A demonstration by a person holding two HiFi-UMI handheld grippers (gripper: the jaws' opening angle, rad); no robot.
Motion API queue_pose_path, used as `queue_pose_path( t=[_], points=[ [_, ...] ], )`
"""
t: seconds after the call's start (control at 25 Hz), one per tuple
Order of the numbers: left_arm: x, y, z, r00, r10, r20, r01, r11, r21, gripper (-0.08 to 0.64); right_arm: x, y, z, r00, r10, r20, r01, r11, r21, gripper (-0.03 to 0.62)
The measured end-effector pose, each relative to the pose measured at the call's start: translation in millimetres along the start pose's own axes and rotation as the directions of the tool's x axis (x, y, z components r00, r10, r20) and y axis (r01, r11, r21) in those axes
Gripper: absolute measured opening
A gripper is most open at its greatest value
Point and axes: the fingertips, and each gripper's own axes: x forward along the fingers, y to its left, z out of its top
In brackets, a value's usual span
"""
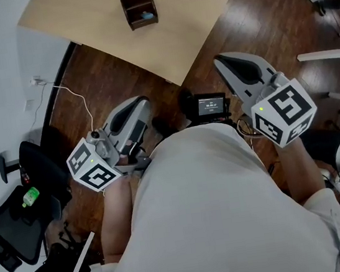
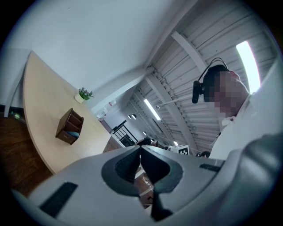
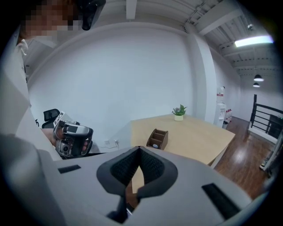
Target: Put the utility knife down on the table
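We hold the left gripper [image 2: 140, 149] and right gripper [image 3: 139, 151] with jaws pressed together, empty. Well beyond both, on the surface [image 1: 78, 16], a wooden holder [image 1: 137, 3] contains what may be the utility knife [image 1: 147, 15], bluish and too small to tell.

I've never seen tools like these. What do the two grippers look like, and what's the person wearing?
The left gripper and right gripper are light-grey shells tapering to a point, with black ribbed pads. Each carries a white cube printed with black square markers and a green light. The person wears a pale shirt.
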Motion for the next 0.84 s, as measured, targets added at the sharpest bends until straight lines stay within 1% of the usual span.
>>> queue_pose_path(
  t=[0.4, 0.56, 0.84],
  points=[
    [-1.2, -1.9, -5.5, 1.0, -0.011, -0.018, 0.011, 1.0, -0.001, 0.003, 4.8, 2.4, -2.4, 1.0, -0.009, 0.006, 0.009, 1.0, -0.001, 0.0],
    [-3.2, -8.9, -8.0, 1.0, -0.012, -0.025, 0.012, 1.0, -0.003, 0.003, 1.2, 3.6, -1.3, 1.0, -0.012, 0.006, 0.012, 1.0, -0.001, 0.002],
    [4.7, -2.1, -10.6, 0.999, -0.013, -0.048, 0.013, 1.0, -0.001, 0.003, 12.1, -8.0, -2.2, 1.0, -0.009, -0.003, 0.009, 1.0, -0.009, 0.0]
  ],
)
